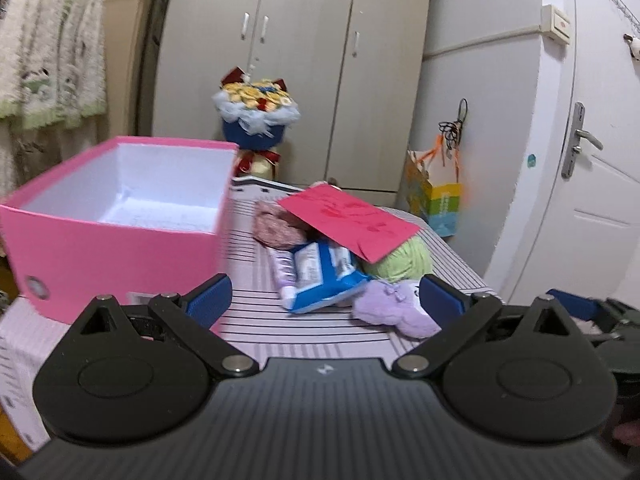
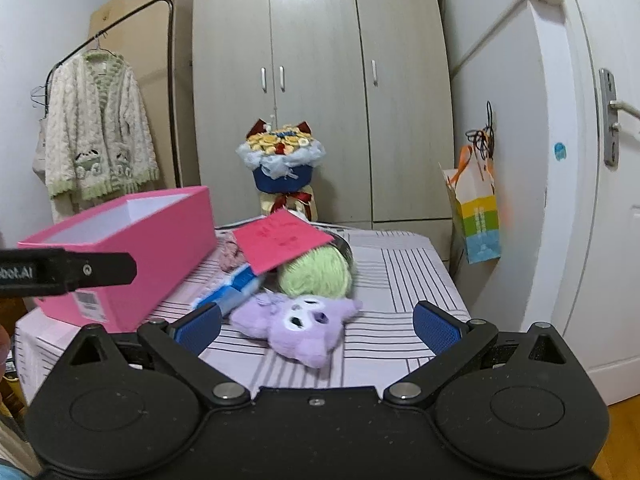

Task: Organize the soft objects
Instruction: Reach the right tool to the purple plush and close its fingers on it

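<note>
An open pink box [image 1: 120, 240] [image 2: 152, 248] stands at the left of the striped table [image 1: 304, 332] [image 2: 400, 280]. To its right lies a pile: a purple plush toy [image 1: 392, 308] [image 2: 296, 324], a green yarn ball [image 1: 404, 260] [image 2: 316, 272], a pinkish knitted item [image 1: 276, 228] [image 2: 230, 256], a blue and white packet [image 1: 324, 272] [image 2: 232, 292] and a red card [image 1: 356, 216] [image 2: 280, 240] on top. My left gripper [image 1: 326, 296] is open and empty, short of the pile. My right gripper [image 2: 318, 324] is open and empty, the plush between its fingers' line of sight.
A flower bouquet [image 1: 256, 108] [image 2: 284, 156] stands behind the table before a wardrobe [image 2: 320, 80]. A colourful paper bag [image 1: 436, 200] [image 2: 476, 216] hangs at the right by a white door [image 1: 592, 160]. A fluffy cardigan [image 2: 96, 136] hangs at the left.
</note>
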